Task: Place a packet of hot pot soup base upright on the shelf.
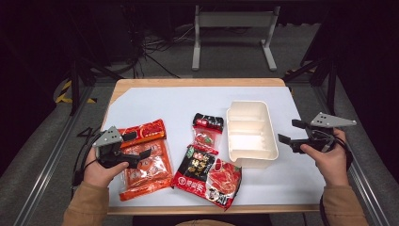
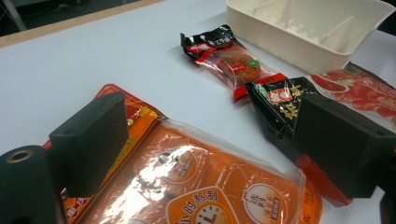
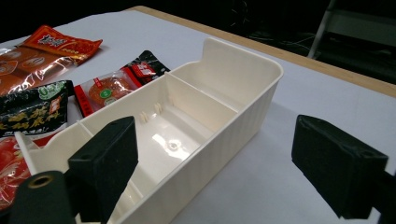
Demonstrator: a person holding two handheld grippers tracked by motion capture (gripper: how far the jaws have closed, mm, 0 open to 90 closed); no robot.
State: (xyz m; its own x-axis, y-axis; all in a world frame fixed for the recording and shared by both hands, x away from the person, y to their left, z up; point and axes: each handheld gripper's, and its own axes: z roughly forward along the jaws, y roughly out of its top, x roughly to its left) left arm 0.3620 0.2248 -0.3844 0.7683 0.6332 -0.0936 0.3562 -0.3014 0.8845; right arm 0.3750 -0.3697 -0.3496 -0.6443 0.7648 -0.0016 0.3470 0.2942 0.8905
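A large orange clear-windowed food packet (image 1: pixel 143 162) lies at the table's front left. My left gripper (image 1: pixel 139 145) hovers over it, open, with nothing between its jaws; in the left gripper view the gripper (image 2: pixel 215 121) looks along the orange packet (image 2: pixel 201 177). A small black-and-red packet (image 1: pixel 207 133) lies mid-table, and a bigger red-and-black packet (image 1: pixel 207 174) lies in front of it. A cream divided bin (image 1: pixel 250 134) stands right of them, empty. My right gripper (image 1: pixel 288 131) is open just right of the bin, and in the right gripper view it (image 3: pixel 219 154) faces the bin's side wall (image 3: pixel 233 126).
A white sheet (image 1: pixel 155 106) covers the wooden table, with bare room at the back and at the right front. Beyond the far edge are a dark floor, cables and a white metal frame (image 1: pixel 233 28). Aluminium rails run along both table sides.
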